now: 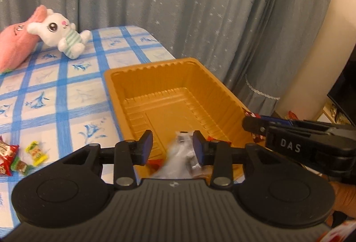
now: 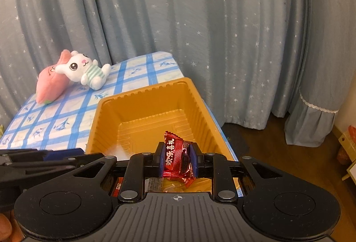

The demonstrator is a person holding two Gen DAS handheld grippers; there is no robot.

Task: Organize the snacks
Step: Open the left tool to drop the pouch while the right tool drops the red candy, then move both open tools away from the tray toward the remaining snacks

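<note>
blurred clear packet (image 1: 178, 159) between left hand-held gripper (image 1: 173, 146) pads.

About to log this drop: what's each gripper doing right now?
Left gripper: open, a blurred clear packet loose between its jaws.
Right gripper: shut on a red candy wrapper.

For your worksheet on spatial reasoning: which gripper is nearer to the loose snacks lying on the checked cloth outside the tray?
Left. The left gripper is over the tray's near end, beside the loose snacks; the right gripper is farther off across the tray.
</note>
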